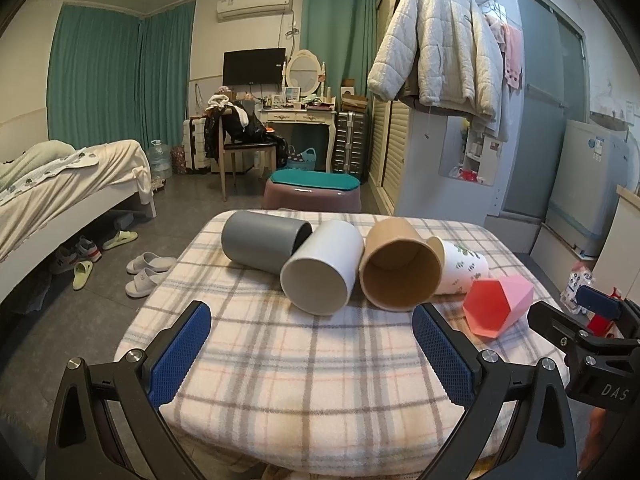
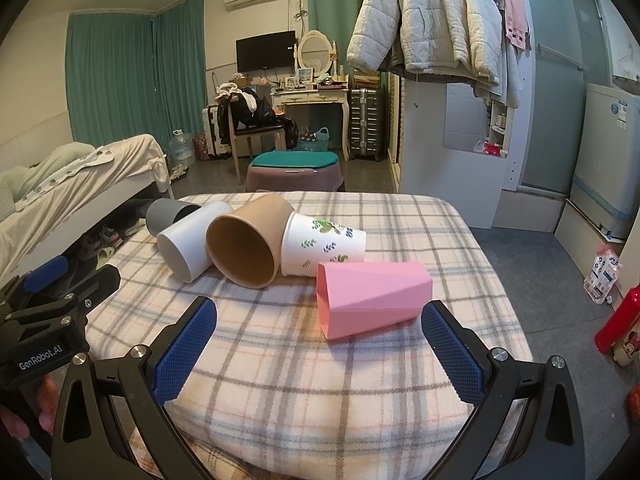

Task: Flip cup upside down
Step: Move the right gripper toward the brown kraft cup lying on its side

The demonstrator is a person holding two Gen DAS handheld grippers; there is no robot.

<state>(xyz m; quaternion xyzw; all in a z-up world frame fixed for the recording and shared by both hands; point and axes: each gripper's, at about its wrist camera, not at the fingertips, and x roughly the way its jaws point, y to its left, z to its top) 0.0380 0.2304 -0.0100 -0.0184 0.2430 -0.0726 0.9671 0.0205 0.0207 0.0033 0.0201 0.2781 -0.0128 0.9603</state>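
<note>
Several cups lie on their sides on a plaid-covered stool [image 1: 304, 364]: a grey cup [image 1: 256, 242], a white cup [image 1: 324, 264], a brown paper cup [image 1: 400, 264], a white leaf-print cup [image 1: 464, 266] and a pink faceted cup [image 1: 500, 304]. My left gripper [image 1: 312, 354] is open and empty, near the front edge below the white and brown cups. In the right wrist view my right gripper [image 2: 320, 350] is open and empty, just in front of the pink cup [image 2: 372, 298]; the leaf-print cup [image 2: 324, 246], brown cup [image 2: 248, 240], white cup [image 2: 188, 240] and grey cup [image 2: 166, 214] lie behind.
A mauve stool with a teal cushion [image 1: 312, 192] stands behind the plaid stool [image 2: 400, 360]. A bed [image 1: 68, 184] is at the left, slippers [image 1: 146, 270] on the floor. A wardrobe with a hanging jacket [image 1: 440, 52] and a washing machine [image 1: 592, 184] are at the right.
</note>
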